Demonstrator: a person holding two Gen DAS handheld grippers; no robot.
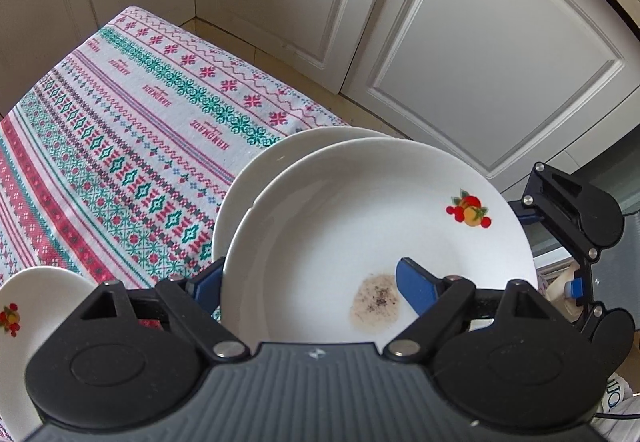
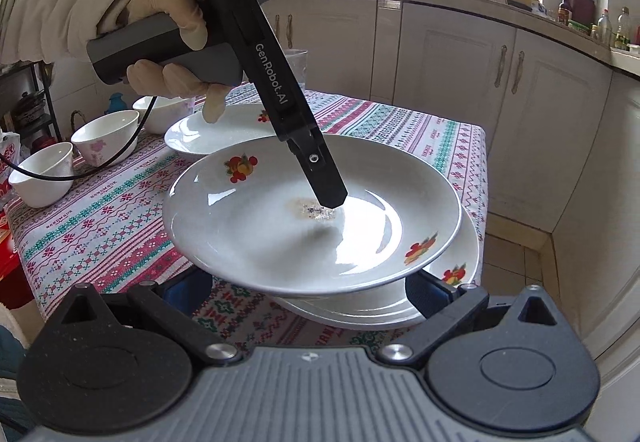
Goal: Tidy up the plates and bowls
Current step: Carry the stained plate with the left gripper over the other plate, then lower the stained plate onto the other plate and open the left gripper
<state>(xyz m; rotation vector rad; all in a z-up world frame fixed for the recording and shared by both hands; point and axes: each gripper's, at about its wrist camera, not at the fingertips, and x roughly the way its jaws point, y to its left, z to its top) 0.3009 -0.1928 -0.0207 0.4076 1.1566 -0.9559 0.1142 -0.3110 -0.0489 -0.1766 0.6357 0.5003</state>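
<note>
A white plate with fruit decals and a brown stain [image 1: 360, 234] is held tilted above a second white plate [image 1: 256, 170] that lies on the table. My left gripper [image 1: 316, 286] is shut on the stained plate's near rim, one blue finger [image 1: 420, 288] on top, the other below. In the right wrist view the same plate [image 2: 280, 234] hangs over the lower plate [image 2: 452, 278], with the left gripper [image 2: 326, 198] on it. My right gripper [image 2: 304, 294] is open, its fingers under and beside the plates. A third plate [image 2: 212, 134] lies behind.
The table has a patterned cloth [image 1: 120, 114]. Three white bowls [image 2: 106, 136] stand at its far left, with a clear cup [image 2: 298, 60] behind. Another decorated plate [image 1: 24, 314] is at the left edge. Cream cabinets [image 1: 460, 42] stand close past the table's edge.
</note>
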